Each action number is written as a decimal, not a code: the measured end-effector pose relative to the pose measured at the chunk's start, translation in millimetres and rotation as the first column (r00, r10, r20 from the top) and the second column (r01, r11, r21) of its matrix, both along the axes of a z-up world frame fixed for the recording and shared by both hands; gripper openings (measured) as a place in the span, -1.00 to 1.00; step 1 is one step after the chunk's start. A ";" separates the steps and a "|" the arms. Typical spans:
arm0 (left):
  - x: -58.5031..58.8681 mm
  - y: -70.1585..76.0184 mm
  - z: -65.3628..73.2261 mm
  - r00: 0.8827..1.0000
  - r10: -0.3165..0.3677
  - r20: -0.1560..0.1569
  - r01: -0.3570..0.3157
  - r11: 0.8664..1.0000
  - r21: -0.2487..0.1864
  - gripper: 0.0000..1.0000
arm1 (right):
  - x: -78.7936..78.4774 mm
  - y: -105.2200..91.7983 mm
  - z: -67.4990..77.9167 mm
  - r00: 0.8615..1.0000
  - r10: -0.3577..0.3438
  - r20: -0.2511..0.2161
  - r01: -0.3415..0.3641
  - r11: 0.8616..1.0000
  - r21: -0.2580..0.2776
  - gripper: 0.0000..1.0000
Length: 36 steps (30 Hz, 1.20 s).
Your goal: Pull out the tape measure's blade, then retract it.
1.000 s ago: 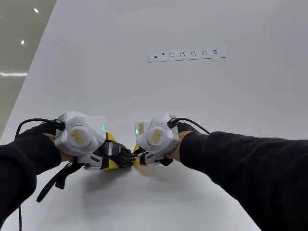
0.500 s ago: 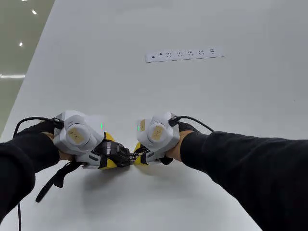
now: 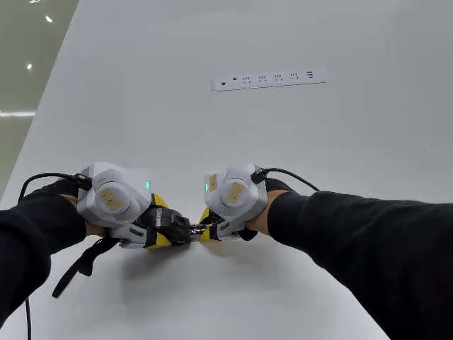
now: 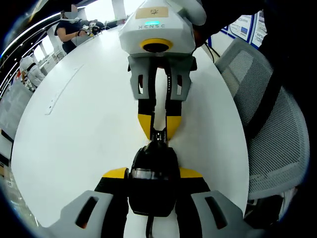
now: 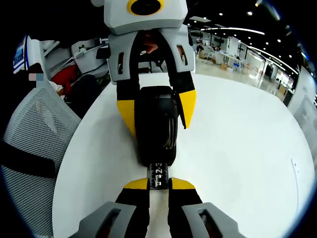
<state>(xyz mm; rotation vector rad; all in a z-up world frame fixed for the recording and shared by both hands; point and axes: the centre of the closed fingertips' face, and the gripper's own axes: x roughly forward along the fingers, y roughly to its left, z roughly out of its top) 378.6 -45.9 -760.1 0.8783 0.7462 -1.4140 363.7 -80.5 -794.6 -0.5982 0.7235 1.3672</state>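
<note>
A black tape measure (image 3: 175, 225) lies low over the white table (image 3: 212, 127), between my two grippers. My left gripper (image 3: 164, 228) is shut on its case, and in the left gripper view the case (image 4: 152, 186) sits between that gripper's (image 4: 153, 173) yellow-tipped jaws. From the opposite side my right gripper (image 3: 206, 231) is shut on the end of the blade (image 3: 195, 230). In the right gripper view a short numbered stretch of blade (image 5: 158, 173) runs from the case (image 5: 156, 126) into the right gripper (image 5: 159, 184). The right gripper's fingertips (image 4: 144, 124) pinch the blade's hook (image 4: 158, 135).
A white power strip (image 3: 269, 78) lies farther back on the table. A grey mesh chair (image 4: 277, 124) stands beside the table's edge. A black strap (image 3: 81, 263) trails from the left gripper. People stand far off across the room (image 4: 69, 25).
My right gripper has drawn slightly to the right, away from the case, and a short length of blade now shows between the two grippers. The left gripper has stayed put.
</note>
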 end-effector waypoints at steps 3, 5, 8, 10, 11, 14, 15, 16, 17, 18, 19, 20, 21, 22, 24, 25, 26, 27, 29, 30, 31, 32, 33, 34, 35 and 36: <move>0.2 0.1 0.1 1.000 0.004 0.000 -0.004 1.000 -0.001 -0.39 | 0.1 -1.5 -0.1 1.000 0.006 0.007 -0.006 1.000 -0.003 -0.82; 0.1 0.0 0.1 1.000 0.004 0.000 -0.004 1.000 0.000 -0.39 | 0.0 -2.5 -0.4 1.000 0.008 0.012 -0.008 1.000 0.000 -0.83; 0.3 -0.1 0.0 1.000 0.006 0.000 -0.006 1.000 -0.003 -0.39 | 0.0 -4.9 -0.2 1.000 0.002 0.008 -0.002 1.000 0.000 -0.83; 0.2 -0.3 0.0 1.000 0.006 -0.001 -0.006 1.000 -0.002 -0.39 | -0.2 -6.4 -0.3 1.000 0.002 0.008 -0.002 1.000 -0.002 -0.83; 0.1 -0.3 0.0 1.000 0.005 -0.002 -0.005 1.000 -0.001 -0.39 | -0.3 -7.6 -0.1 1.000 0.000 0.005 0.000 1.000 -0.002 -0.83; 0.2 -0.3 0.0 1.000 0.008 -0.002 -0.008 1.000 0.000 -0.39 | -0.1 -9.1 0.0 1.000 0.001 0.007 -0.001 1.000 -0.001 -0.83; 0.2 -0.2 0.1 1.000 0.008 -0.002 -0.008 1.000 0.000 -0.39 | 0.0 -9.5 0.1 1.000 0.001 0.008 -0.001 1.000 0.001 -0.83; 0.2 -0.4 0.2 1.000 0.009 -0.002 -0.009 1.000 0.000 -0.39 | 0.0 -10.2 0.4 1.000 -0.003 0.007 0.003 1.000 0.004 -0.83; 0.2 -0.4 0.1 1.000 0.010 -0.002 -0.010 1.000 0.000 -0.39 | 0.0 -10.8 0.4 1.000 -0.002 0.010 0.002 1.000 0.005 -0.83; 0.2 -0.4 0.1 1.000 0.010 -0.002 -0.010 1.000 0.000 -0.39 | 0.2 -11.3 0.5 1.000 -0.006 0.008 0.006 1.000 0.005 -0.83; 0.2 -0.5 0.0 1.000 0.011 -0.002 -0.011 1.000 0.001 -0.39 | 0.1 -11.8 0.6 1.000 -0.011 0.005 0.011 1.000 0.004 -0.83; 0.3 -0.4 0.0 1.000 0.011 -0.002 -0.011 1.000 0.001 -0.39 | 0.2 -12.3 0.7 1.000 -0.011 0.006 0.011 1.000 0.003 -0.83; 0.2 -0.4 0.1 1.000 0.012 -0.002 -0.012 1.000 0.000 -0.39 | 0.1 -13.1 0.7 1.000 -0.011 0.008 0.011 1.000 0.000 -0.83; 0.2 -0.4 0.1 1.000 0.012 -0.002 -0.012 1.000 0.001 -0.39 | -0.2 -13.7 0.6 1.000 -0.012 0.006 0.012 1.000 -0.002 -0.83; 0.2 -0.3 -0.1 1.000 0.012 -0.002 -0.012 1.000 0.001 -0.39 | -0.5 -14.7 0.5 1.000 -0.012 0.008 0.012 1.000 -0.003 -0.83; 0.2 -0.3 -0.1 1.000 0.013 -0.002 -0.013 1.000 0.000 -0.39 | -0.7 -15.5 0.4 1.000 -0.011 0.009 0.011 1.000 -0.005 -0.83; 0.2 -0.2 -0.1 1.000 0.013 -0.001 -0.013 1.000 0.000 -0.39 | -0.6 -16.2 0.4 1.000 -0.012 0.008 0.012 1.000 -0.005 -0.83; 0.1 -0.2 -0.1 1.000 0.014 -0.001 -0.014 1.000 0.000 -0.39 | -0.6 -17.5 0.2 1.000 -0.014 0.006 0.014 1.000 -0.007 -0.83; 0.1 -0.4 -0.1 1.000 0.015 0.000 -0.015 1.000 0.000 -0.39 | -0.5 -19.2 0.2 1.000 -0.014 0.007 0.014 1.000 -0.008 -0.83; 0.2 -0.4 -0.1 1.000 0.014 0.000 -0.014 1.000 0.000 -0.39 | -0.5 -19.8 0.2 1.000 -0.015 0.006 0.016 1.000 -0.008 -0.83; 0.3 -0.5 -0.2 1.000 0.014 -0.001 -0.014 1.000 0.001 -0.39 | -0.9 -20.4 0.2 1.000 -0.016 0.005 0.016 1.000 -0.008 -0.83; 0.1 -0.5 -0.2 1.000 0.013 -0.002 -0.013 1.000 0.002 -0.39 | -1.0 -20.9 0.2 1.000 -0.018 0.003 0.018 1.000 -0.007 -0.83; 0.1 -0.5 -0.3 1.000 0.013 -0.003 -0.013 1.000 0.003 -0.39 | -1.0 -21.4 0.2 1.000 -0.019 0.004 0.019 1.000 -0.007 -0.83; 0.2 -0.4 -0.3 1.000 0.013 -0.004 -0.013 1.000 0.004 -0.39 | -1.0 -21.6 0.2 1.000 -0.020 0.005 0.020 1.000 -0.007 -0.83; 0.1 -0.3 -0.4 1.000 0.012 -0.004 -0.012 1.000 0.004 -0.39 | -1.2 -22.3 0.2 1.000 -0.022 0.004 0.022 1.000 -0.006 -0.83; 0.0 -0.3 -0.5 1.000 0.012 -0.004 -0.012 1.000 0.004 -0.39 | -1.3 -23.0 0.3 1.000 -0.024 0.004 0.024 1.000 -0.006 -0.83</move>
